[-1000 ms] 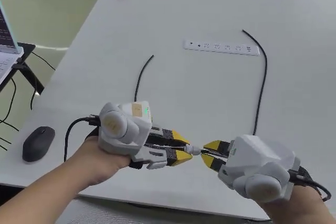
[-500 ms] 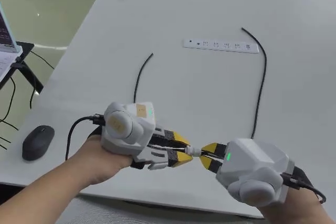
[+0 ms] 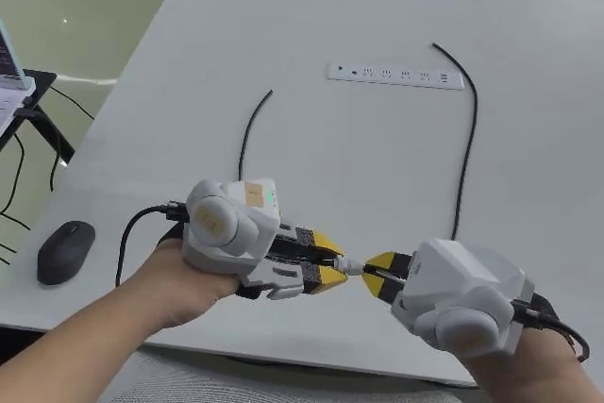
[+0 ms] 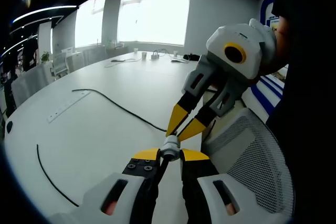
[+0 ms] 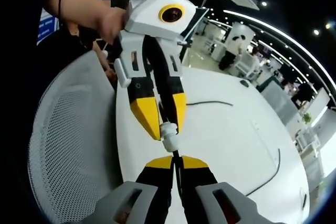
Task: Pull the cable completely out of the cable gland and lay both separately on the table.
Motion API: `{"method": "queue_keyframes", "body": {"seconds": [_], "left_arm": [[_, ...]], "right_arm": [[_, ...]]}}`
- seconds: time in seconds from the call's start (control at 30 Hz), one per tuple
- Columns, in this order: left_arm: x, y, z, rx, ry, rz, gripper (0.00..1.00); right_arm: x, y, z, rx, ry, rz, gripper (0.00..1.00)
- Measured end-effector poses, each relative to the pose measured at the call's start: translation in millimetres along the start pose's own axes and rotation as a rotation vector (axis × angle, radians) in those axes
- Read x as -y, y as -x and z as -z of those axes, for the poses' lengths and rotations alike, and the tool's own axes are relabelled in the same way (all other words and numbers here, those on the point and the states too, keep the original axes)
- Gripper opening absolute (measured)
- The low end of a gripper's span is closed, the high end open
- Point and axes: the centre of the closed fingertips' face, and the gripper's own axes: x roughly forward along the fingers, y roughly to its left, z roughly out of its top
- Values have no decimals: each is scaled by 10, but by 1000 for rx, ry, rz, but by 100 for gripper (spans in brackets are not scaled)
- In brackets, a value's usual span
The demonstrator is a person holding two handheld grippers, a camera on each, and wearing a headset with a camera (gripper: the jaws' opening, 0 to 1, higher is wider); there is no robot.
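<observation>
Head view is showing almost no change from a second ago: left gripper (image 3: 337, 267) and right gripper (image 3: 370, 280) are still hovering tip to tip above the near part of the table (image 3: 359, 167). The gap is hardly growing, so the pull is probably only starting and nothing is lying down yet. Left gripper view is showing its jaws clamping the white cable gland (image 4: 169, 147); right gripper view is adding its own jaws pinching the thin black cable (image 5: 175, 157) right where it is leaving the gland.
</observation>
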Motion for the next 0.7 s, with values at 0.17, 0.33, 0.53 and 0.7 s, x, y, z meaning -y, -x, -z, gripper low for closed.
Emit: {"method": "queue_keyframes", "body": {"seconds": [0.17, 0.33, 0.53, 0.7], "left_arm": [[-16, 17, 2, 1, 7, -6, 15], [-25, 34, -15, 7, 13, -8, 15], [-18, 18, -22, 9, 11, -10, 15], [-17, 15, -15, 7, 14, -9, 15]], "right_arm": [[49, -9, 68, -13, -26, 11, 0], [95, 0, 123, -19, -86, 21, 0], [147, 0, 263, -45, -162, 43, 0], [182, 1, 385, -69, -214, 58, 0]]}}
